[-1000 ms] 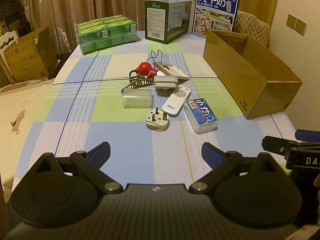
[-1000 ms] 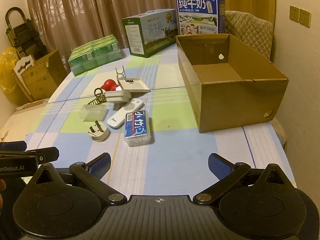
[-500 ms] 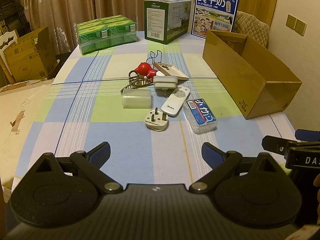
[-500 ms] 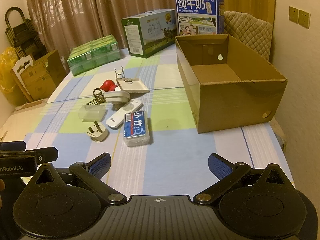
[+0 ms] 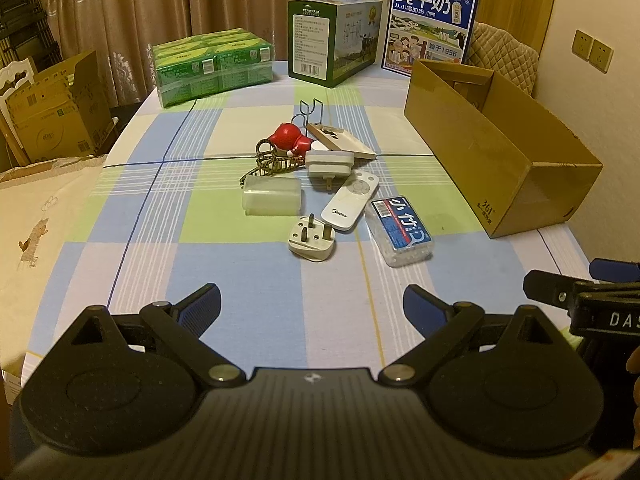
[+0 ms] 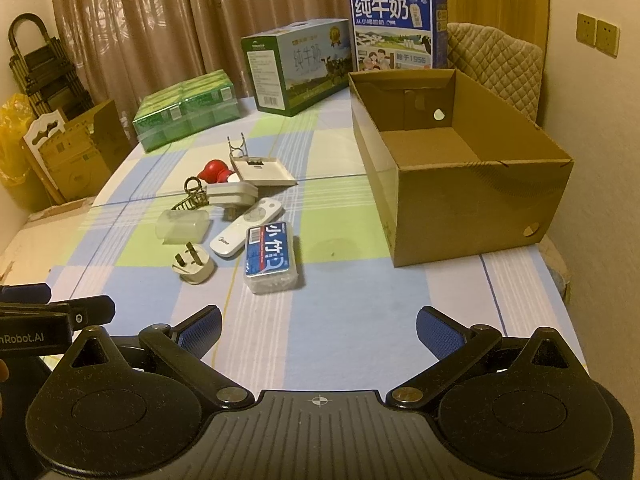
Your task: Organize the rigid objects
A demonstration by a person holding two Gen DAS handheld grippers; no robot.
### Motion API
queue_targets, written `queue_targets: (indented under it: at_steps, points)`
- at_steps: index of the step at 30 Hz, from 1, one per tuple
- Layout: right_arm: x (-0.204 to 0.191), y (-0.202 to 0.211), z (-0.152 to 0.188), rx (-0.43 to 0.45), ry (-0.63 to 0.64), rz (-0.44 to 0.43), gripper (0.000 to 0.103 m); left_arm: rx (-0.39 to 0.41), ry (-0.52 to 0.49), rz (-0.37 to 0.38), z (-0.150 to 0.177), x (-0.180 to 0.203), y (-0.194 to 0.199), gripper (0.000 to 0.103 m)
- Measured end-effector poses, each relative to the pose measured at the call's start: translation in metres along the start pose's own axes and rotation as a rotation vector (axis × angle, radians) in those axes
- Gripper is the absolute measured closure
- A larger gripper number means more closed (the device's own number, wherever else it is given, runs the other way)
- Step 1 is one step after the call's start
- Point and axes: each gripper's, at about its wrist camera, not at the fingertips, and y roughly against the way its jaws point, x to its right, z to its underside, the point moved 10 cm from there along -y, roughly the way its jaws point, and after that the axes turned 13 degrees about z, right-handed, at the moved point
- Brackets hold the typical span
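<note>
**Both grippers wide and empty, the pile not yet touched**

At the lower middle of the left wrist view the left gripper (image 5: 312,306) stands spread wide with nothing between its fingers, above bare checked cloth on the counter (image 5: 160,264). In the centre of that frame lies the cluster to be sorted. Reading from the left: a translucent plastic case (image 5: 271,201), a white wall plug (image 5: 311,239) lying prongs-up just below it, a white remote (image 5: 350,204), then a clear box with a blue label (image 5: 401,231). A charger block (image 5: 330,163), a red toy (image 5: 289,139) and a wire piece crowd together behind them.

In the right wrist view the right gripper (image 6: 318,330) is likewise fully open and holds nothing, at the lower middle. The open cardboard box (image 6: 480,216) fills the right of that frame and looks empty, so it is probably the destination.

Nothing has been picked. The blue-label box and the plug sit nearest and apart from their neighbours, so starting there seems wise. Close across the box's narrow sides, coming straight down. The remote touches the charger's prongs and may drag it.
</note>
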Motion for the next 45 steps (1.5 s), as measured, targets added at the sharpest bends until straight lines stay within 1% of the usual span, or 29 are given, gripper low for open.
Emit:
queue_targets:
  at_steps: [6,24,28,33,40,41,43,45]
  points:
    - [0.001,0.000,0.001,-0.002,0.000,-0.001,0.002,-0.001,0.000,0.004,0.001,0.002,-0.001,0.007]
    - [0.002,-0.002,0.002,-0.006,0.003,0.000,0.002,-0.007,0.030,0.055,0.003,0.000,-0.005,0.009]
    - [0.000,-0.008,0.002,-0.010,0.016,0.013,0.002,-0.012,0.031,0.059,0.002,-0.002,-0.009,0.009]
    - [-0.004,-0.020,-0.001,-0.017,0.035,0.014,0.002,-0.016,0.021,0.052,-0.006,-0.010,-0.020,0.009]
    - [-0.015,-0.040,-0.014,0.012,0.080,-0.007,0.003,-0.047,0.015,0.041,-0.018,-0.029,-0.053,0.009]
    - [-0.019,-0.045,-0.016,0.012,0.083,-0.016,0.004,-0.051,0.010,0.036,-0.020,-0.032,-0.058,0.009]
    - [-0.025,-0.052,-0.018,0.010,0.095,-0.026,0.011,-0.057,0.007,0.036,-0.023,-0.037,-0.066,0.012]
    - [-0.033,-0.062,-0.019,0.006,0.110,-0.040,0.014,-0.070,-0.002,0.046,-0.025,-0.041,-0.076,0.013]
